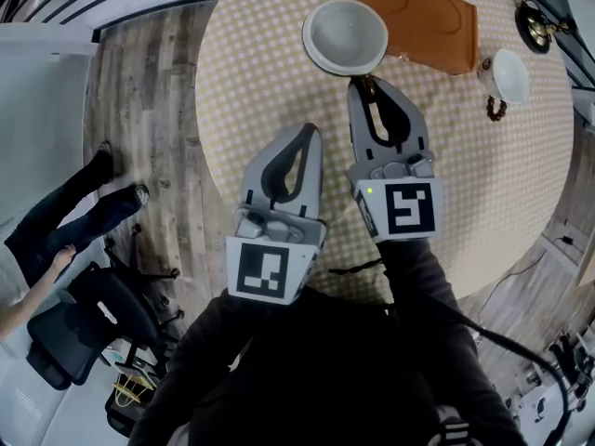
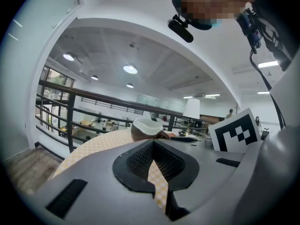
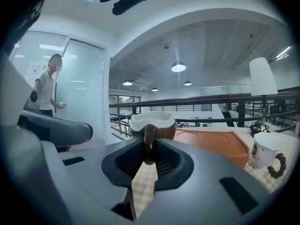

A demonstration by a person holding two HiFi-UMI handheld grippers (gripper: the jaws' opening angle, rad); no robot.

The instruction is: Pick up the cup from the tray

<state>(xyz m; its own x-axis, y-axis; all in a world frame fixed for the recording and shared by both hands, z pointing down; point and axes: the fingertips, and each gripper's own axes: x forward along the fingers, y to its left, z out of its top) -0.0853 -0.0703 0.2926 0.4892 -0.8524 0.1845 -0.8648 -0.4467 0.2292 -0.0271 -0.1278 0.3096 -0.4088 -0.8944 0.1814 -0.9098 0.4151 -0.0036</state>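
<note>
- Grey left gripper hovers over the round table with a checked cloth, jaws together on nothing.
- Brown ceramic cup with a white inside overlaps the left edge of the flat orange-brown tray, just beyond the right gripper, whose jaws clamp its handle.
- White mug stands well to the right.

Two cups, one tray
</note>
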